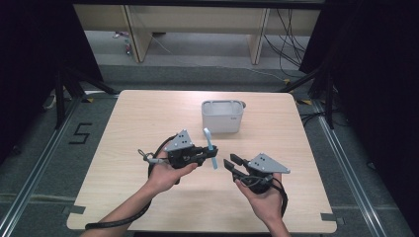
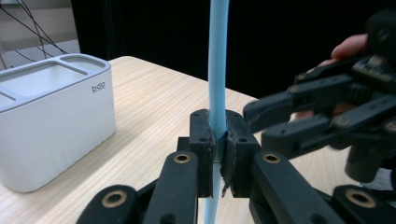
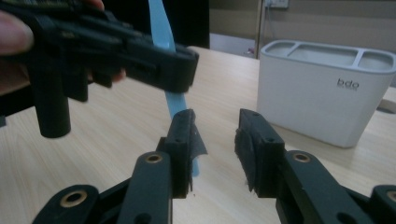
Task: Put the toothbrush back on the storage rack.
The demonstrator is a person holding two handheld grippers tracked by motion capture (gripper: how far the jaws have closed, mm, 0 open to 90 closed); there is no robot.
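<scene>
One camera looks down from above the person's side of the table [image 1: 148,113]. Two close cameras ride low on the handheld tools, facing across it. All three share the white container [image 1: 222,116].

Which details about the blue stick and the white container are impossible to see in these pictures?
- Blue stick, left gripper view: its top end is cut off by the upper edge, and the left gripper, shut on it, covers its middle.
- Blue stick, right gripper view: the left gripper crosses it; the near jaw hides its lower part.
- White container, high view: printed mark too small to read, inside compartments indistinct.
</scene>
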